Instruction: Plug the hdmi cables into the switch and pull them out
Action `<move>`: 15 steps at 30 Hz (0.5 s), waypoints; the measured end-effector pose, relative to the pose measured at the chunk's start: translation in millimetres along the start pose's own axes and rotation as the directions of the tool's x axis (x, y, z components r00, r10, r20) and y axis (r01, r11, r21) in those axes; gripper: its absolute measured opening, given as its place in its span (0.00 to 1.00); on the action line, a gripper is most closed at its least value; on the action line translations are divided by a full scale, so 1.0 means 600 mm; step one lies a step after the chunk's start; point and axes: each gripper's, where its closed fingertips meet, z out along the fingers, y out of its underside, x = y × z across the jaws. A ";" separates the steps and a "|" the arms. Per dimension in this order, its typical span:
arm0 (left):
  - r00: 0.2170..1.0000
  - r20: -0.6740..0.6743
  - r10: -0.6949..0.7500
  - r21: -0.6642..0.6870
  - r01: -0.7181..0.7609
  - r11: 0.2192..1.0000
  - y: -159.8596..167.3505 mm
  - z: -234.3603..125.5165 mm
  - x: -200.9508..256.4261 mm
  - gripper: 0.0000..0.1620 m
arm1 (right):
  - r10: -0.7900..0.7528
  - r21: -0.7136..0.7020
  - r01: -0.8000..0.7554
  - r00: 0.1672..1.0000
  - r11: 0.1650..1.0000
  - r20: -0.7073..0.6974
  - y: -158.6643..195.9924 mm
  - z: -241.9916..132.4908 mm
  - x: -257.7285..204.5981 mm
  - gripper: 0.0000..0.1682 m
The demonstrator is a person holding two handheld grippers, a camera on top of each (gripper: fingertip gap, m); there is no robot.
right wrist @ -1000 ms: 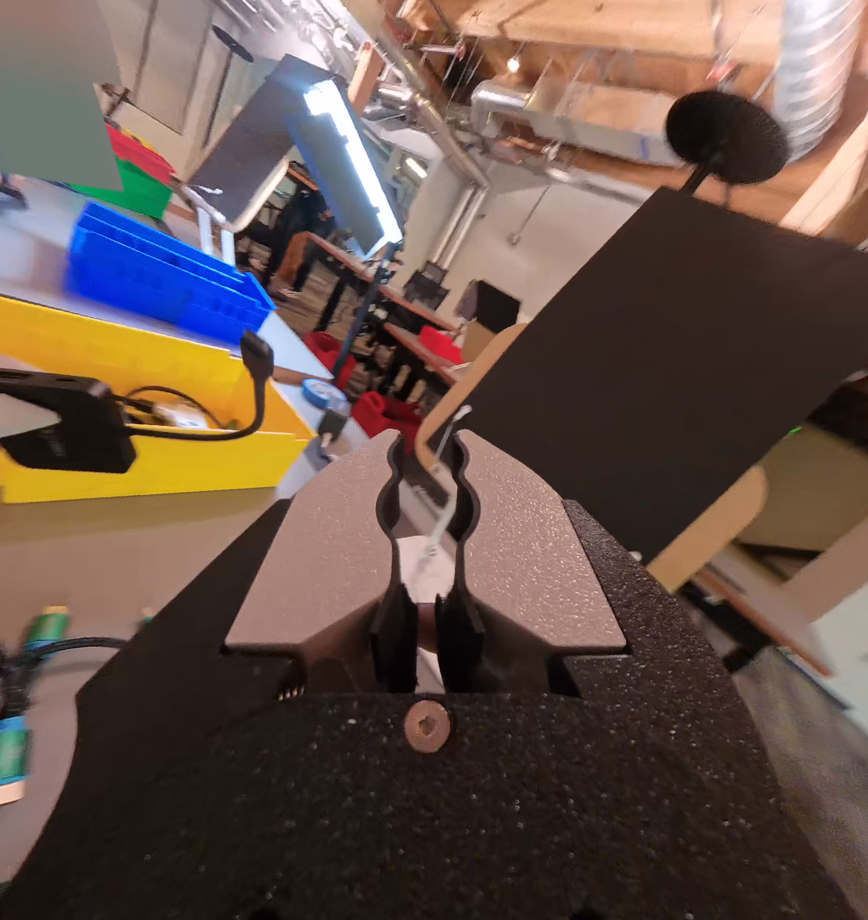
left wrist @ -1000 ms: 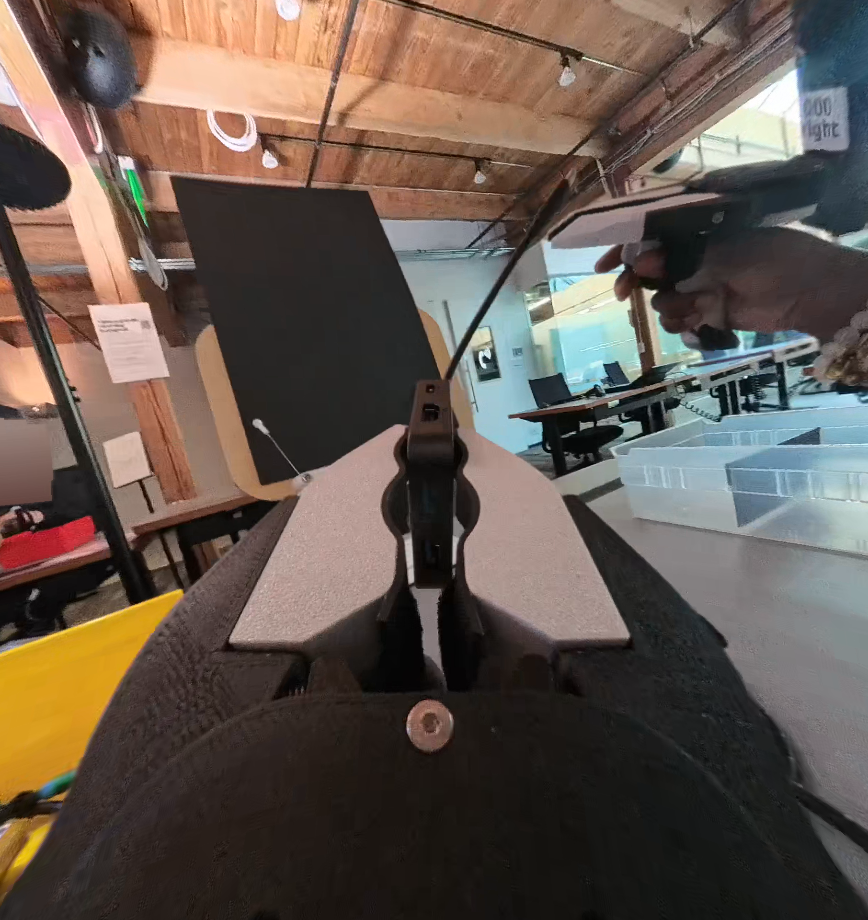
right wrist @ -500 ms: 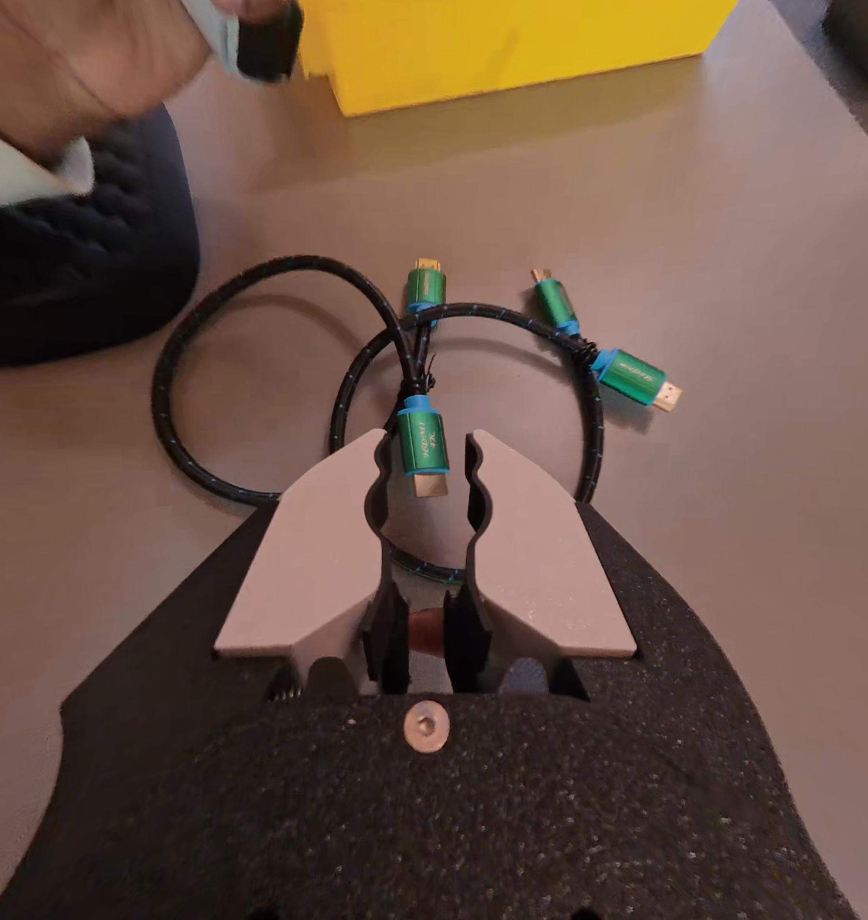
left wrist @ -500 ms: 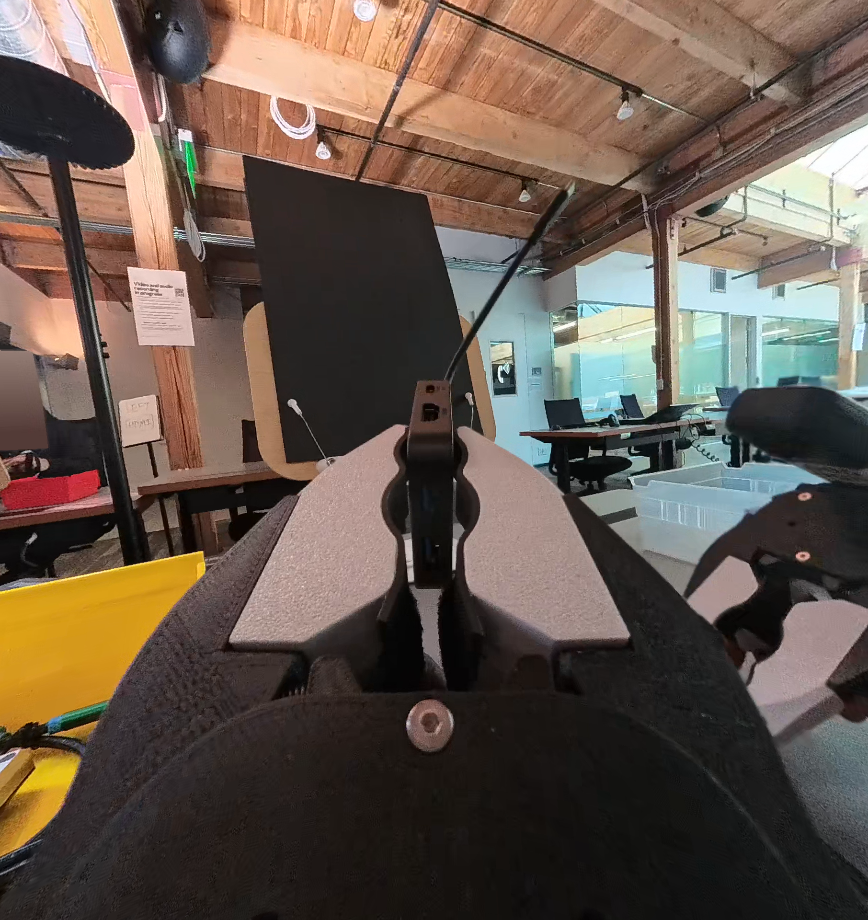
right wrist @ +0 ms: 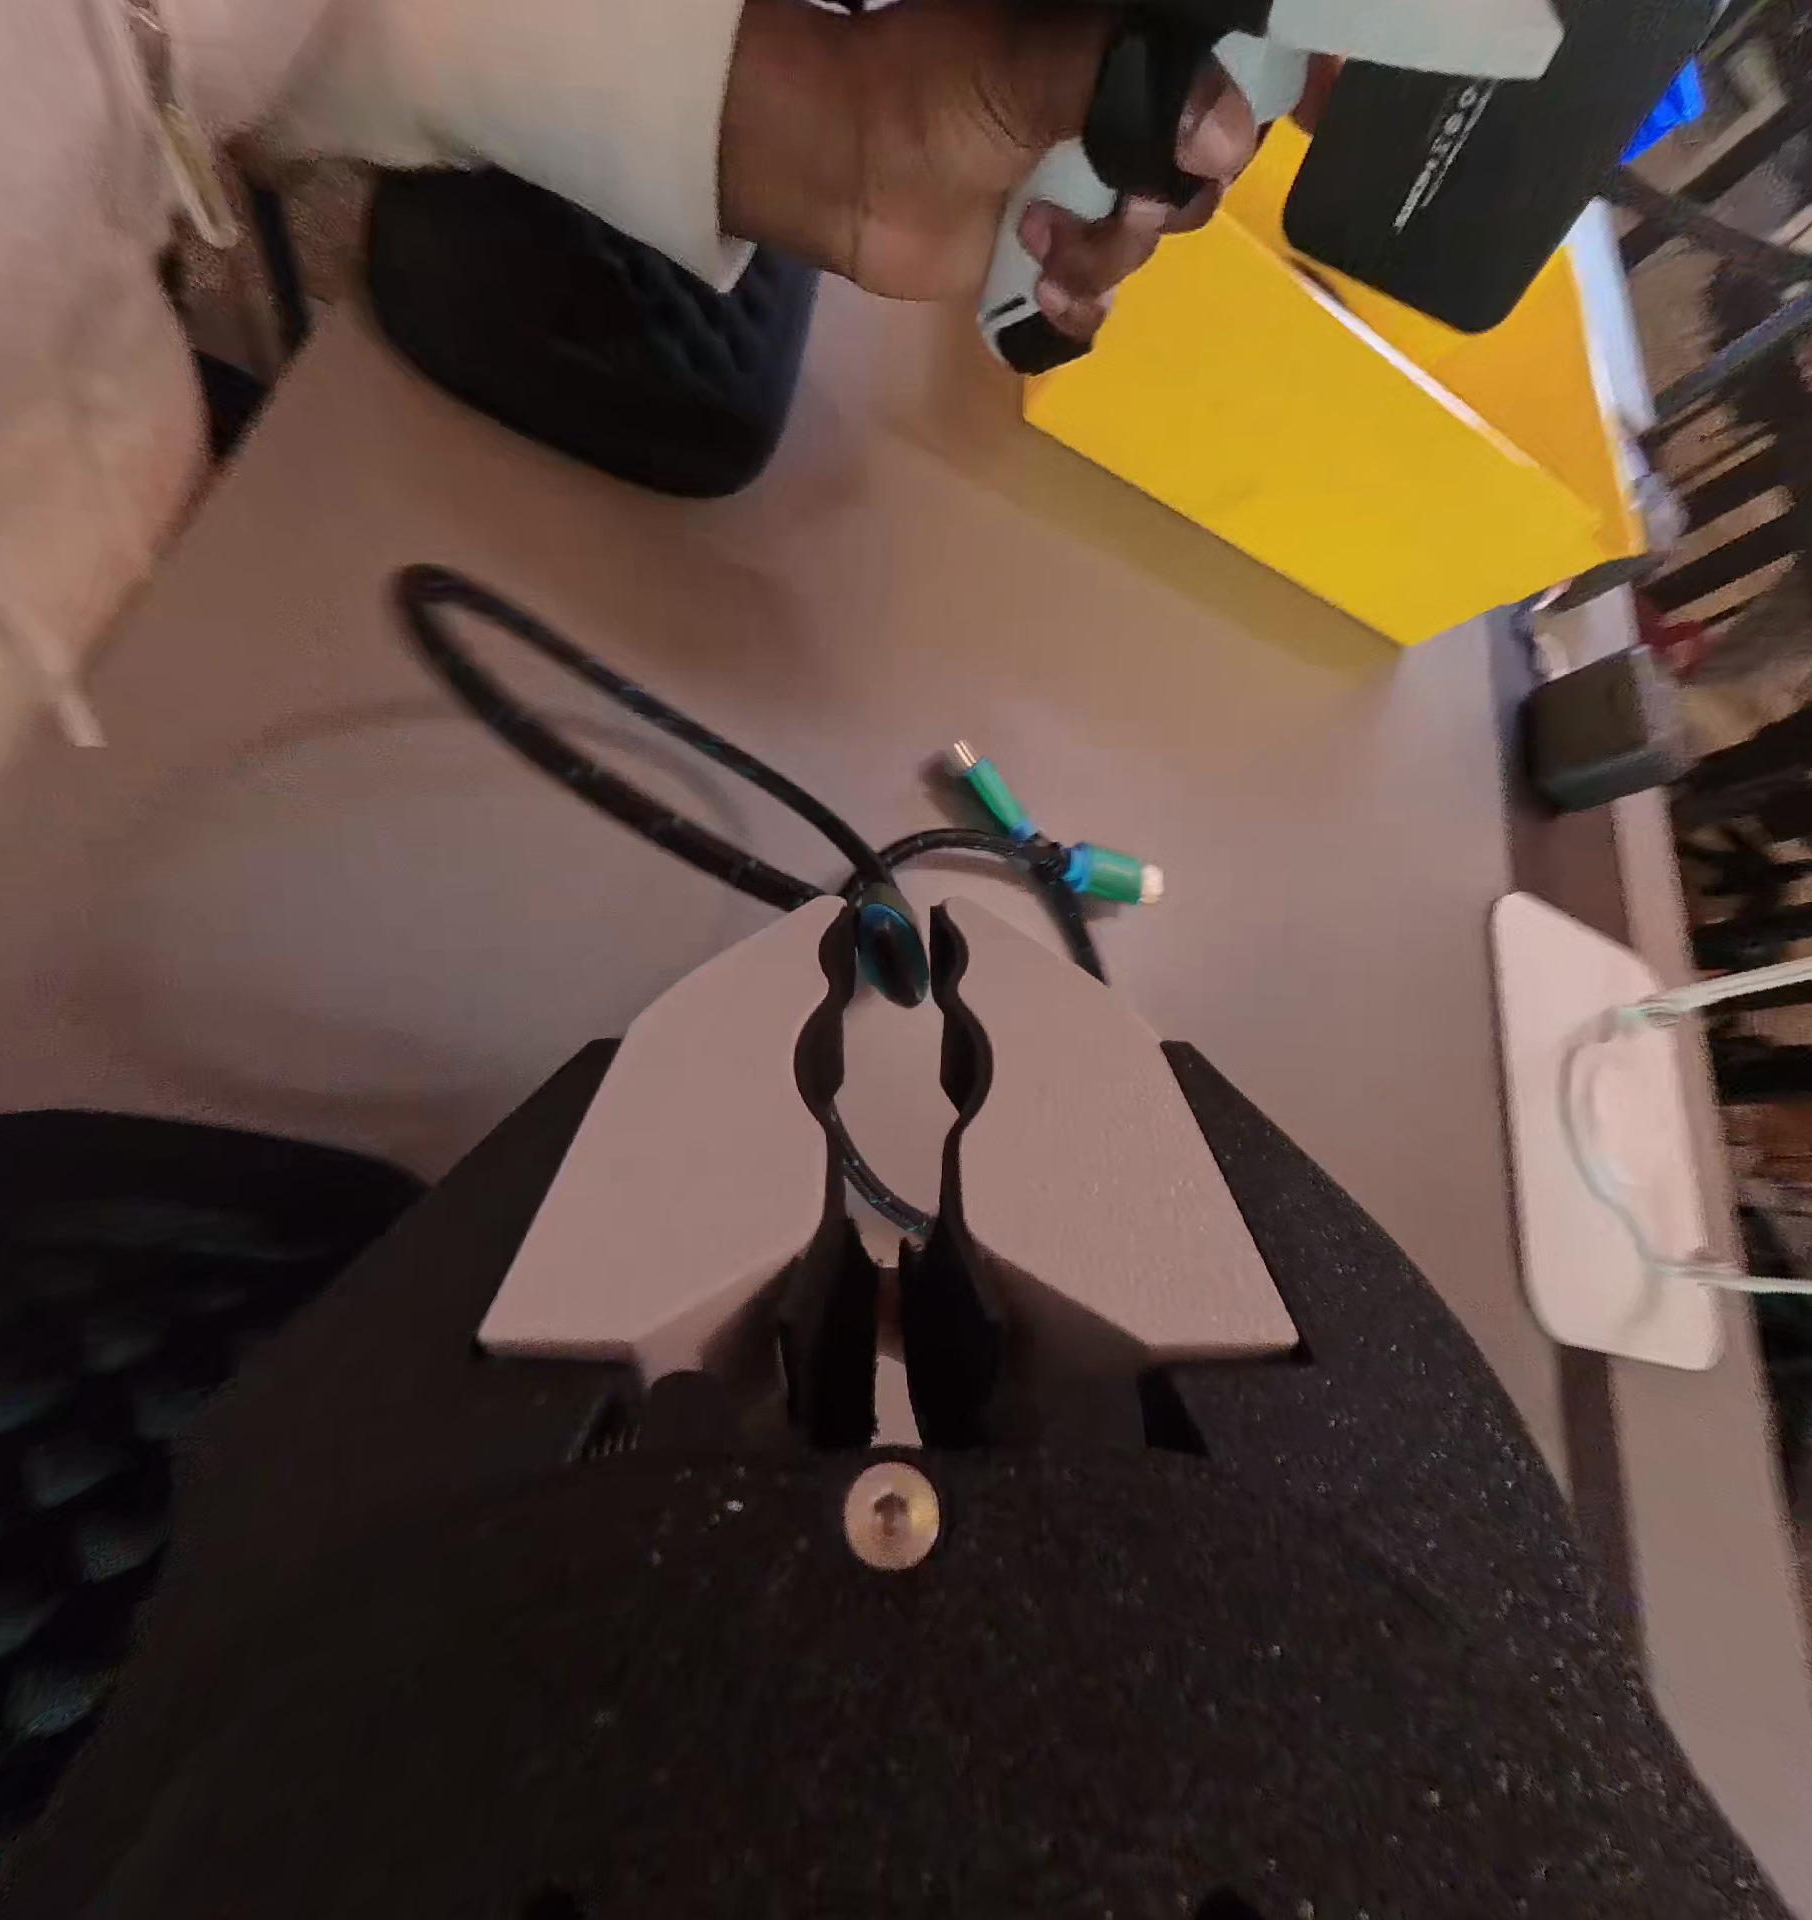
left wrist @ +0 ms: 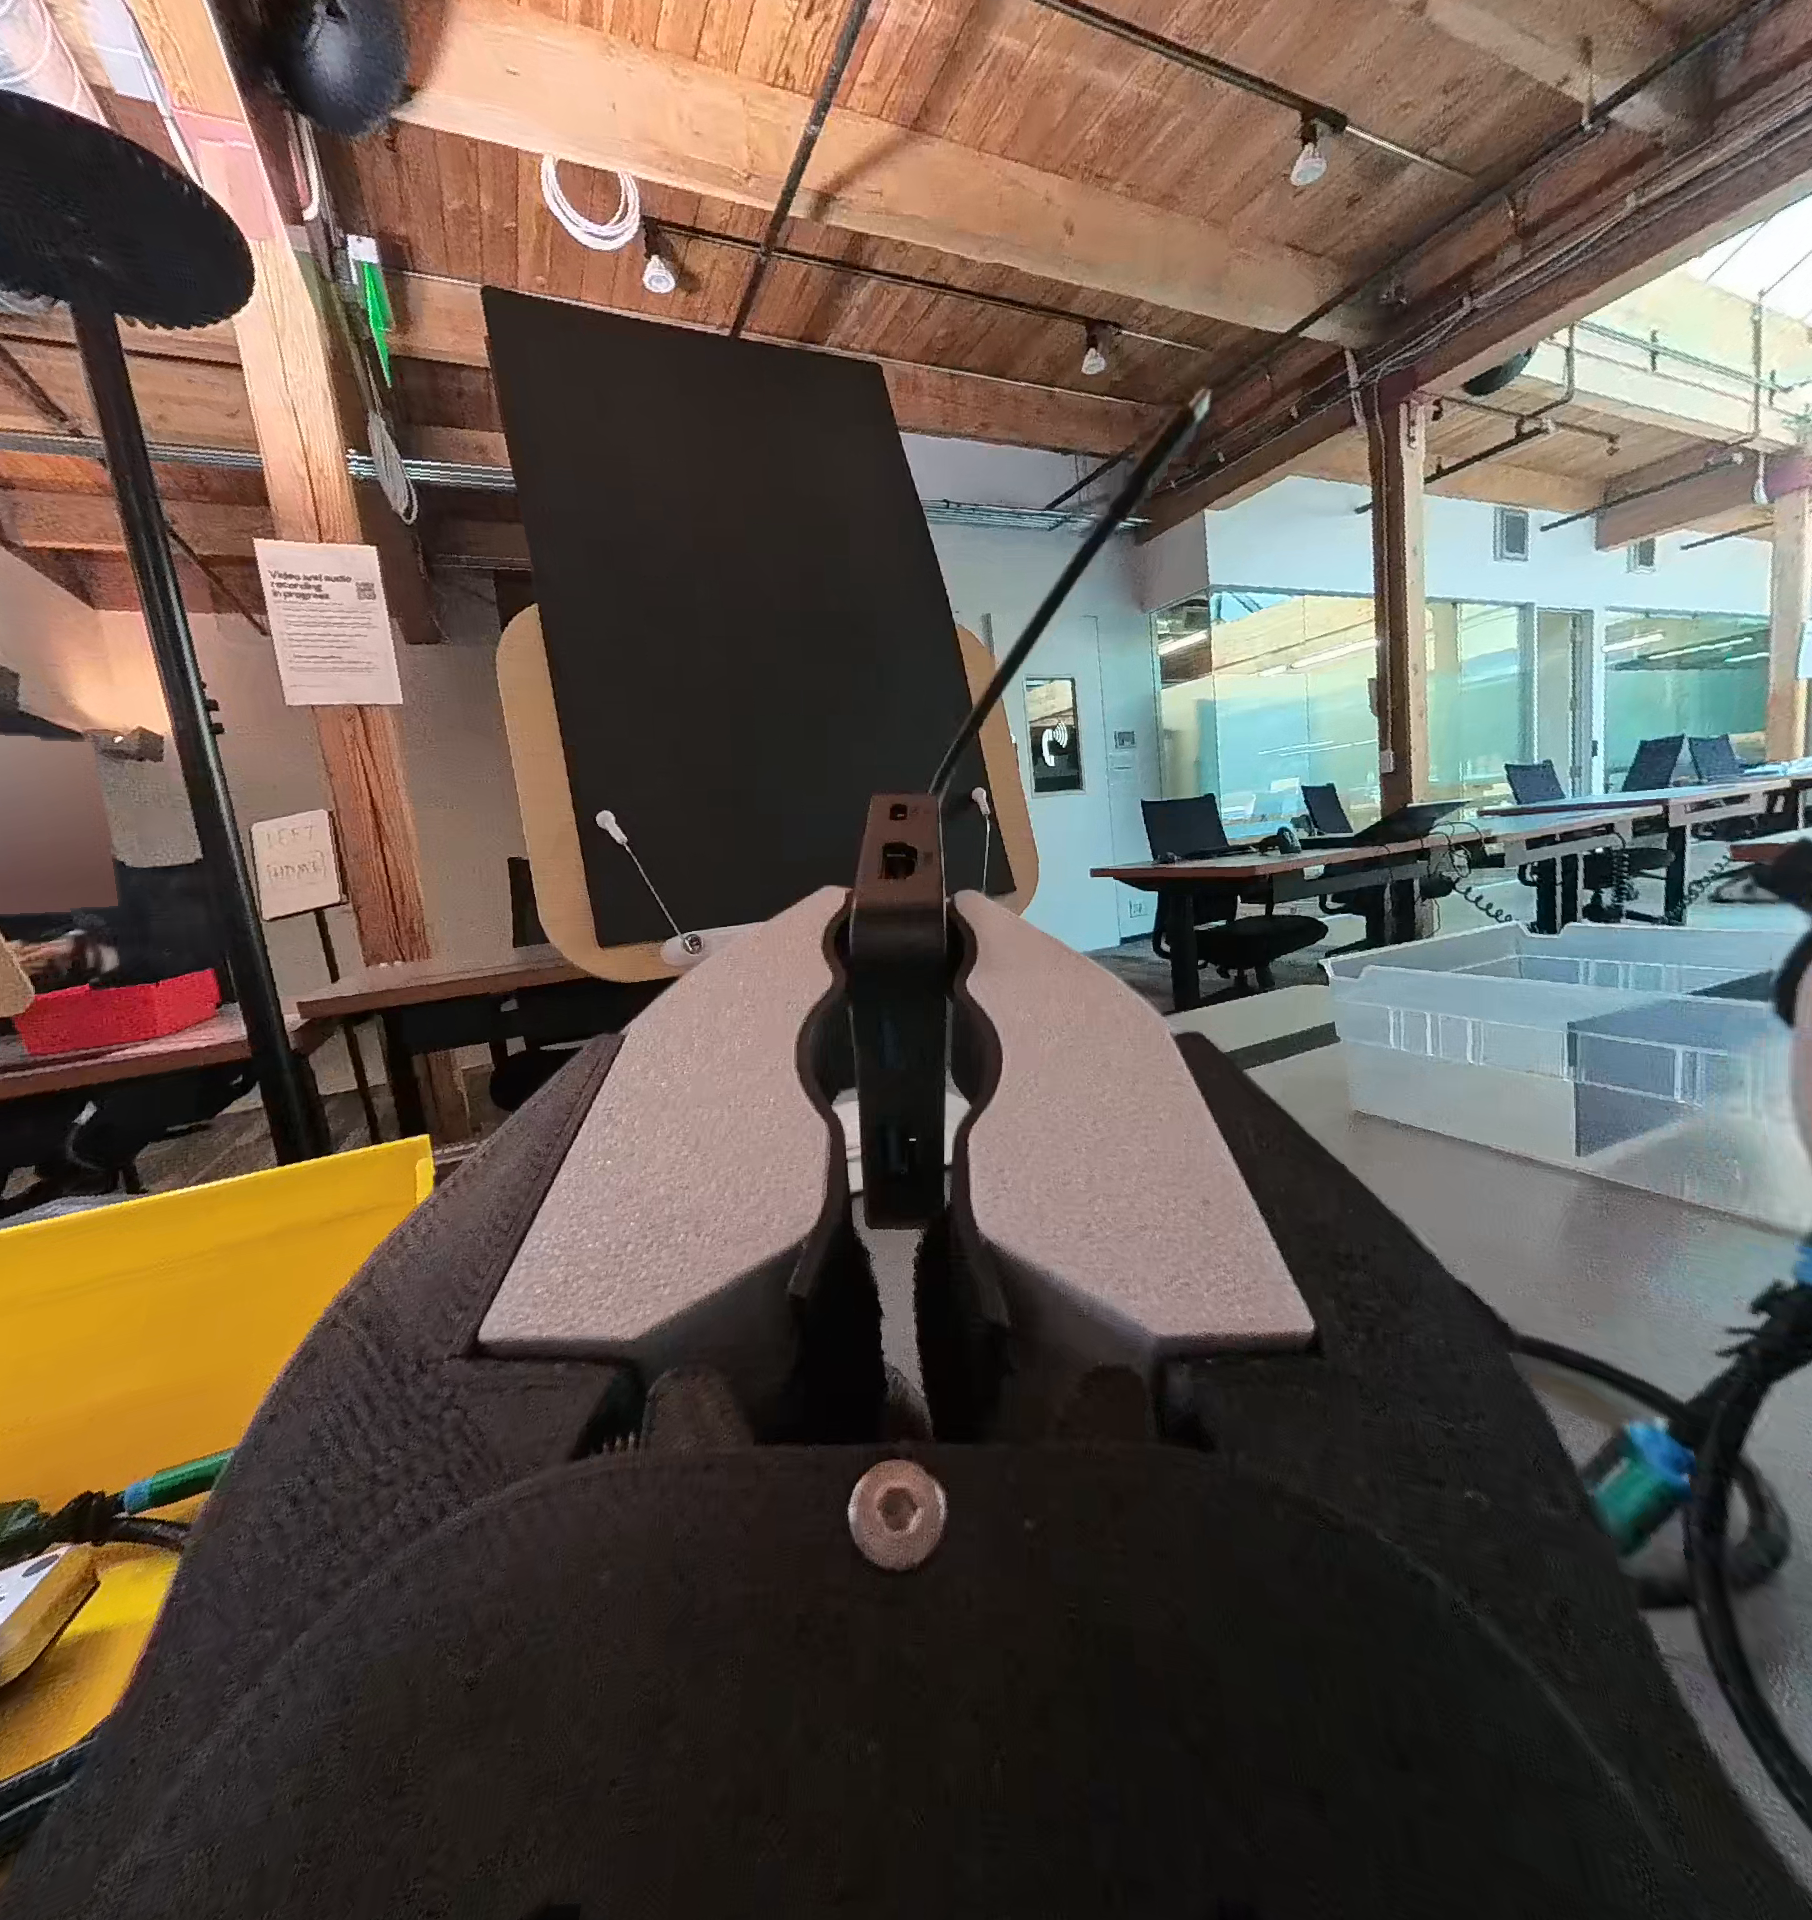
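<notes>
Two grippers: the left gripper (left wrist: 897, 997) clamps the black switch (left wrist: 894, 1039) upright at frame centre. The right gripper (right wrist: 886, 971) straddles a green HDMI plug (right wrist: 889, 951) on the desk (right wrist: 466, 883), fingers (right wrist: 1047, 1122) apparently not closed. Close squarely on the plug's shell, not its cable.

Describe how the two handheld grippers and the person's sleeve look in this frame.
Both grippers match: the left gripper and right gripper each have two light grey, grainy fingers with wavy, scalloped inner edges, set in a rough black body with one silver hex screw at its centre. In the right wrist view, the hand wears a white sleeve.
</notes>
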 end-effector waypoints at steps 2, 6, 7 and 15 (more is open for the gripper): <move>1.000 0.002 0.005 -0.011 -0.005 1.000 0.006 0.002 -0.001 0.09 | 0.071 -0.067 -0.068 0.996 0.995 0.045 0.023 -0.011 -0.011 0.13; 1.000 -0.003 0.016 -0.022 -0.016 1.000 0.013 0.004 0.001 0.09 | 0.155 -0.134 -0.156 0.988 0.979 -0.016 0.058 -0.008 -0.004 0.12; 1.000 -0.004 0.024 -0.027 -0.024 0.999 0.015 0.004 0.002 0.09 | 0.172 -0.104 -0.175 0.984 0.979 -0.036 0.054 -0.002 -0.002 0.10; 0.999 -0.020 0.029 -0.057 -0.030 0.998 0.027 0.007 0.007 0.09 | 0.388 -0.234 -0.435 0.894 0.869 -0.223 0.129 0.030 0.001 0.18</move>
